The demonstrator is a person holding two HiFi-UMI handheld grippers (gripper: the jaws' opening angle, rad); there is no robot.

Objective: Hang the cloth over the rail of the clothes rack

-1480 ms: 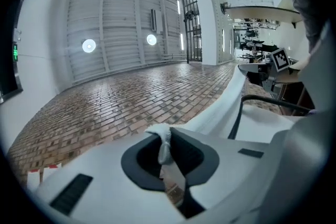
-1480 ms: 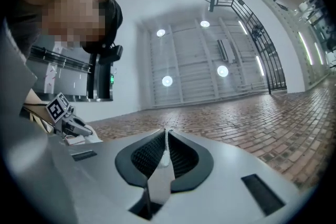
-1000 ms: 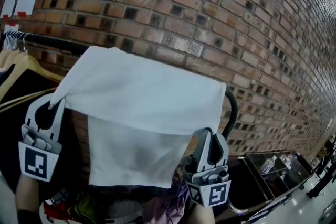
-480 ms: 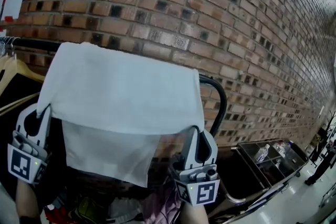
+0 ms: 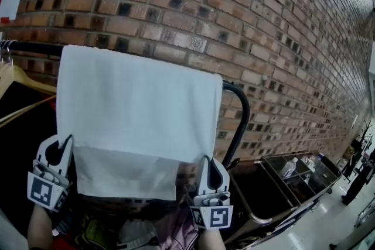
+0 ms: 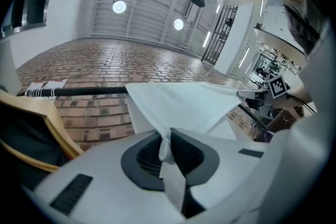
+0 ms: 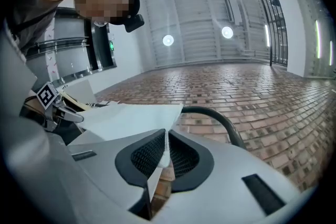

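Having been drawn down since a second ago, the cloth (image 5: 137,102) is now draped flat over the rail (image 5: 35,48), its front corners pinched in the closed fingers (image 6: 142,160) of the left gripper (image 5: 63,142) and the right gripper (image 5: 206,161), so only release is judged outstanding.

Matt white cloth (image 5: 139,102), glossy black metal rail (image 5: 41,48), rough brick wall (image 5: 234,20).
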